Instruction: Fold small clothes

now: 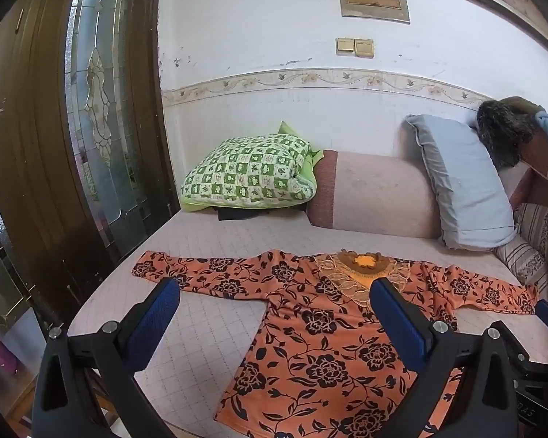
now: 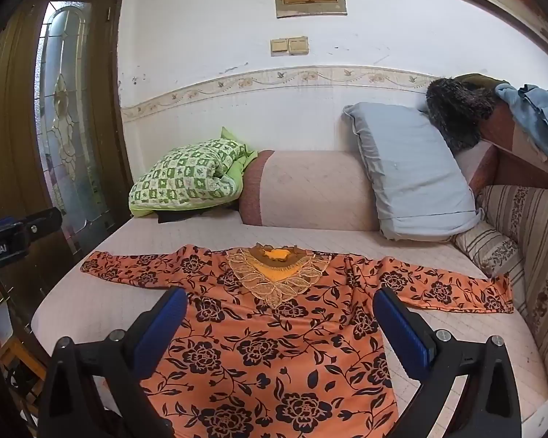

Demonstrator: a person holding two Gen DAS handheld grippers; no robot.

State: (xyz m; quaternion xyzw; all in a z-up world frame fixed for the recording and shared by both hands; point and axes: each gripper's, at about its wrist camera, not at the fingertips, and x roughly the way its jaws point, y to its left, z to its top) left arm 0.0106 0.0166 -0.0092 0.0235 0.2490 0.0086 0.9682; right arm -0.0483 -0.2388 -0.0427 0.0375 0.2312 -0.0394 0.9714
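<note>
An orange long-sleeved blouse with black flowers [image 1: 328,346] [image 2: 274,346] lies flat on the pink mattress [image 1: 215,241] [image 2: 201,230], both sleeves spread out sideways and the gold lace neckline [image 2: 274,273] pointing toward the wall. My left gripper [image 1: 274,292] hangs above the blouse's left side, jaws wide open with nothing between them. My right gripper [image 2: 279,301] is held over the chest of the blouse, also wide open and empty. Part of the left gripper [image 2: 14,237] shows at the left edge of the right wrist view.
A green checked pillow [image 1: 248,175] [image 2: 186,179], a pink bolster [image 1: 376,197] [image 2: 310,189] and a grey pillow [image 1: 464,182] [image 2: 413,171] line the far wall. A striped cushion [image 2: 493,252] and sofa back stand at right. A wooden door with glass [image 1: 91,109] is at left.
</note>
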